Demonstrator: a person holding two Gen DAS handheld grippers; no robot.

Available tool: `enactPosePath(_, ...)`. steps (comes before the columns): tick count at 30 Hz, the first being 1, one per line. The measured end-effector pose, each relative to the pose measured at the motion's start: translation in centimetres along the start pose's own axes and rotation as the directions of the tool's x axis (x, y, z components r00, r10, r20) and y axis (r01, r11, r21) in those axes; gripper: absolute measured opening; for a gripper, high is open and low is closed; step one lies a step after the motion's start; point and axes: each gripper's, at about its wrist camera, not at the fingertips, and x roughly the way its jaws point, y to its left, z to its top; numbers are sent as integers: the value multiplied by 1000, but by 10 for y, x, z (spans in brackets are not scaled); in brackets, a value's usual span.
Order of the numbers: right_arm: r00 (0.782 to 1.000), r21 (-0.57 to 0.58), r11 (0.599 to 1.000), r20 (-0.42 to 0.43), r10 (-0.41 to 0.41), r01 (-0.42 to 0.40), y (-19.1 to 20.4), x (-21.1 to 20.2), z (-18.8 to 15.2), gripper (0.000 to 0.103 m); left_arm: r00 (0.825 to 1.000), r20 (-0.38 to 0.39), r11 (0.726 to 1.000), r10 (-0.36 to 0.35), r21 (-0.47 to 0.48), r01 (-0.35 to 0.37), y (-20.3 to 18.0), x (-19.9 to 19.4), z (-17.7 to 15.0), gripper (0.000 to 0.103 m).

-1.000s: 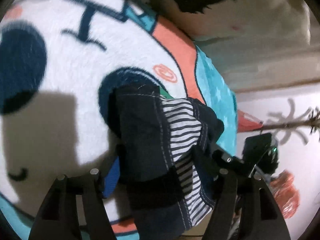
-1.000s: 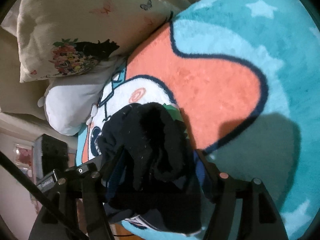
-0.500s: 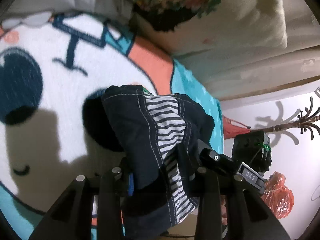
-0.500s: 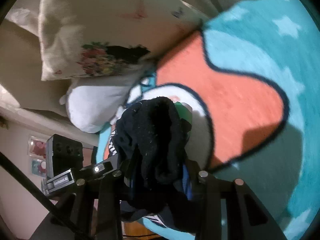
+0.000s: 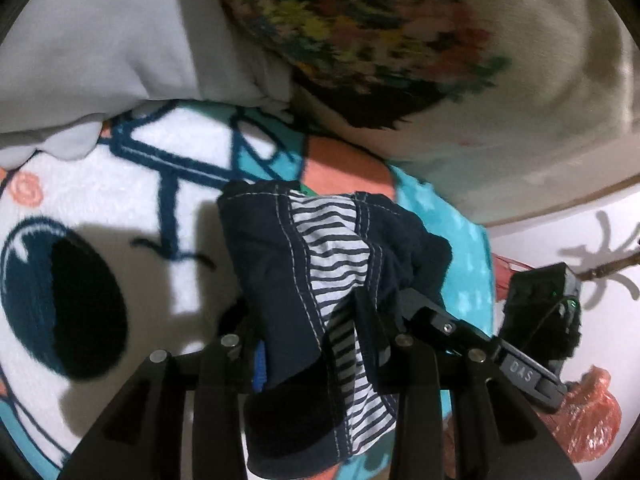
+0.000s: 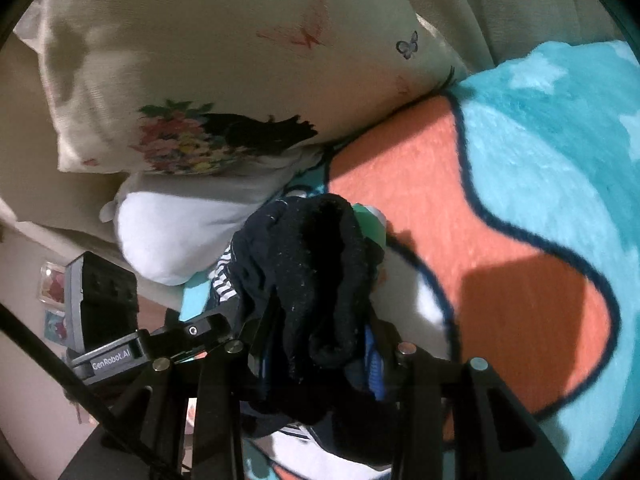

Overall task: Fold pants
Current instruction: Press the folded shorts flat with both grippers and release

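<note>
Both sets of fingers, left and right, have just narrowed onto the bunched pants, held above the blanket, bulk stretching ahead toward the pillow.

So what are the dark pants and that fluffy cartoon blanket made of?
The pants look like soft woven cotton, matte dark navy, with pale stitching along the seams and a striped lining. The blanket looks like plush fleece: fuzzy pile, blurry colour edges, a slight sheen. I can't be sure of the fibre in either one from looks alone.
</note>
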Motion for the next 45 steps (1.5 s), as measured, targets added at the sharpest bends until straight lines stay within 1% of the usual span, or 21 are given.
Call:
enactPosePath(1,1000,3,1000,-4,-13,13,-2,5,1,43,1000,-6,1000,27,-8,-27,5,5,3,35)
enactPosePath(4,997,16,997,-16,-73,73,-14,17,2,54,997,-20,997,70,-23,-71,14,12,5,40)
enactPosePath(6,997,33,996,-15,-80,80,-21,16,2,67,998,-15,998,62,-32,-62,16,5,5,40)
enactPosePath(7,997,47,996,-10,-74,74,-24,12,2,68,999,-2,998,54,-33,-54,16,-2,4,41)
enactPosePath(10,997,60,996,41,-69,67,-23,-9,4,68,997,42,998,66,-23,-65,14,-23,2,45)
enactPosePath(13,990,29,996,113,-88,86,-13,-37,5,68,993,77,996,92,-8,-92,10,-40,-4,45)
enactPosePath(14,988,11,997,130,-80,79,-8,-45,4,65,992,85,996,91,1,-91,7,-44,-9,45)
enactPosePath(15,988,-11,998,141,-58,60,-2,-51,2,58,993,86,996,87,11,-88,3,-45,-14,45)
enactPosePath(17,992,-43,999,127,4,1,10,-58,-4,48,993,82,996,84,28,-86,-2,-44,-22,45)
enactPosePath(18,993,-50,998,111,31,-26,13,-57,-7,45,993,76,995,86,38,-89,-6,-39,-29,45)
enactPosePath(21,996,-38,997,54,74,-72,18,-40,-17,43,994,33,993,100,53,-102,-8,-17,-43,45)
enactPosePath(23,999,-15,999,27,42,-41,12,-27,-21,43,991,-2,989,132,60,-132,-7,1,-51,45)
enactPosePath(26,1000,33,999,-15,-12,13,-8,-7,-28,43,989,-16,986,149,73,-148,-5,13,-56,45)
enactPosePath(27,998,37,998,-20,-51,52,-14,-3,-29,43,987,-15,985,157,77,-155,-5,14,-56,45)
enactPosePath(29,994,39,994,-32,-103,104,-21,1,-29,43,988,-12,985,157,77,-155,-6,13,-56,45)
enactPosePath(31,996,64,994,-28,-89,90,-24,-4,-28,43,988,-7,985,153,87,-152,-8,7,-56,45)
enactPosePath(35,993,1,997,93,-78,78,3,-35,-17,45,987,20,980,158,117,-159,-14,-9,-61,47)
enactPosePath(38,991,-42,998,133,-34,40,22,-43,-4,45,982,58,972,179,142,-186,-20,-21,-69,48)
enactPosePath(41,994,-57,998,107,13,-7,33,-27,9,45,974,86,963,211,153,-222,-23,-30,-76,49)
enactPosePath(43,998,-27,999,62,33,-31,25,-8,18,47,969,93,959,228,153,-240,-24,-32,-78,49)
enactPosePath(45,1000,25,1000,3,-15,14,4,18,23,47,964,101,953,247,152,-261,-22,-37,-82,50)
